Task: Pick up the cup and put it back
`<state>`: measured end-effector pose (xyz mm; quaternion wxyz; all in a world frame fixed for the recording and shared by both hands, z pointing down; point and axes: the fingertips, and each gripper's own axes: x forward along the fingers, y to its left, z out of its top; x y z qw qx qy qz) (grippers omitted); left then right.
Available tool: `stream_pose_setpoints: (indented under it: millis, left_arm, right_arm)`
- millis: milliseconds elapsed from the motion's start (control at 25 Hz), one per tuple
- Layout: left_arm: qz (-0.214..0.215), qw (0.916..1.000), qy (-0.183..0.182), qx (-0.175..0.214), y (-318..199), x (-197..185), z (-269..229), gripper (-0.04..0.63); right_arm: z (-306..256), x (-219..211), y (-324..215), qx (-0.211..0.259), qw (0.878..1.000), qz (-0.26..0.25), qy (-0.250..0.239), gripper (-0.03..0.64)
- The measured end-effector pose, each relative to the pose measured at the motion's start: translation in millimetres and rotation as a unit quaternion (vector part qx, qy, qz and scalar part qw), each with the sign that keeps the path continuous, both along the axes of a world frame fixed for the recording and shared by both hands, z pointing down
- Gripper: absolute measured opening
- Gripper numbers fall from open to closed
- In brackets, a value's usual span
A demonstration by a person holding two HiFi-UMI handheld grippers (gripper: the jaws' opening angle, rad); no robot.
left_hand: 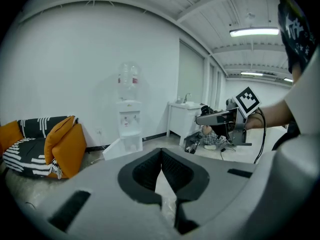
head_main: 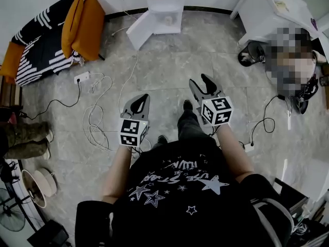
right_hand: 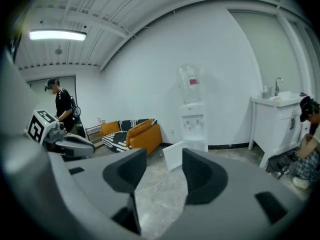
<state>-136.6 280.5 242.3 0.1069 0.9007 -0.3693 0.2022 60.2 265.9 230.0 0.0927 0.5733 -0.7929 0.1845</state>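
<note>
Left gripper (head_main: 138, 105), well short of the water dispenser (head_main: 164, 4), has its jaws pressed together on nothing. White cables (head_main: 97, 112) trail across the floor below the dispenser, so I'd step carefully there. Right gripper (head_main: 201, 83) is empty with its jaws parted, aimed toward the dispenser, and looks the better one to lead. No view shows the cup clearly; spot it before reaching.

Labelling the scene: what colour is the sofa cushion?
Orange; the cushion shows best in the head view.
</note>
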Motion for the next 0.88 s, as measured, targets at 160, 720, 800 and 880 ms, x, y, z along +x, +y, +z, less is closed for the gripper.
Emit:
stream_pose_setpoints:
  millis: [160, 720, 800, 880]
  left_arm:
    - [-0.022, 0.9996, -0.010, -0.018, -59.6, 35.8, 16.0, 0.011]
    - [-0.148, 0.9875, 0.004, -0.056, -218.8, 73.3, 47.6, 0.011]
    - [-0.165, 0.9848, -0.001, -0.055, -242.1, 63.0, 58.8, 0.011]
    - [-0.166, 0.9848, -0.006, -0.049, -269.6, 57.2, 73.7, 0.011]
  right_arm:
    - [22.8, 34.7, -63.3, -0.008, 1.000, -0.020, 0.001, 0.260]
    - [111.8, 110.6, -228.1, -0.101, 0.993, -0.050, -0.023, 0.406]
    - [130.0, 111.7, -250.8, -0.111, 0.993, -0.040, -0.014, 0.396]
    - [150.2, 110.9, -276.8, -0.116, 0.993, -0.030, 0.000, 0.383]
